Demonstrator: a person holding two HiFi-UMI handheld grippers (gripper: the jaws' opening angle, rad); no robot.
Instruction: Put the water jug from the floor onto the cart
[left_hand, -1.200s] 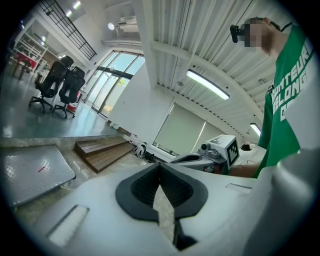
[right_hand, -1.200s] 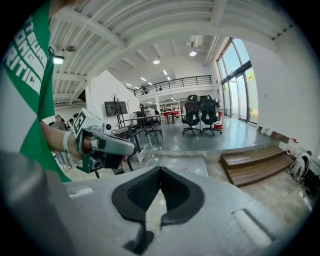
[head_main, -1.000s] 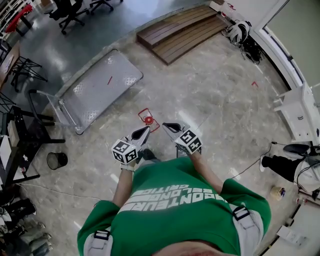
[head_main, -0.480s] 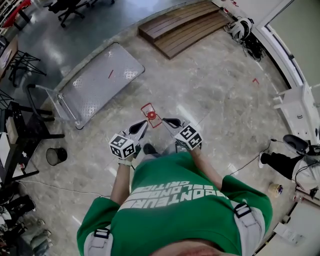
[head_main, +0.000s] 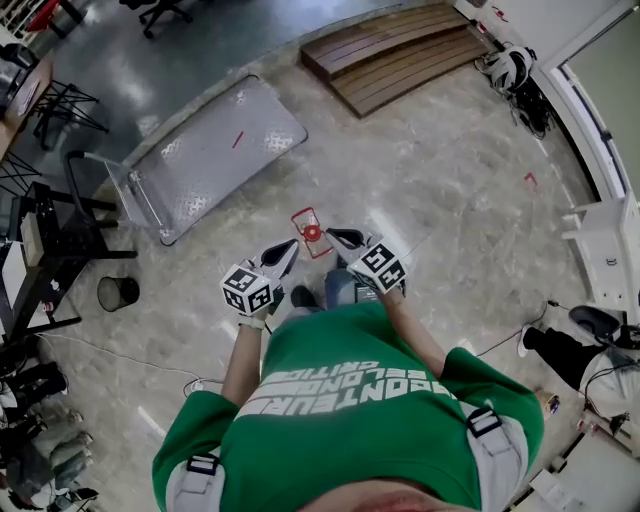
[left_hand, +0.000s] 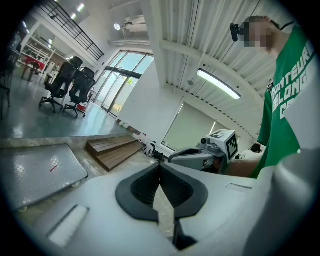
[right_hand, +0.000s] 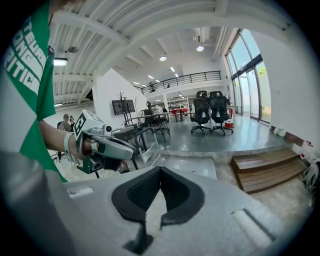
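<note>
The water jug (head_main: 311, 232) stands on the marble floor and shows from above as a clear body with a red cap and red rim. My left gripper (head_main: 287, 250) is shut and empty, just left of the jug and a little nearer to me. My right gripper (head_main: 339, 237) is shut and empty too, close on the jug's right. The flat metal cart (head_main: 212, 151) with its folded push handle stands further off to the left. Neither gripper view shows the jug. The left gripper view has the cart's deck (left_hand: 37, 172) and the right gripper (left_hand: 207, 152).
A wooden ramp (head_main: 400, 60) lies beyond the jug. A black waste bin (head_main: 117, 293) and black metal stands (head_main: 50, 250) are at the left. Cables and gear (head_main: 590, 340) lie along the right wall, and office chairs (right_hand: 210, 112) stand further back.
The person has stepped forward. Both grippers have closed in on the jug, which now sits between their tips. Both stay shut.
</note>
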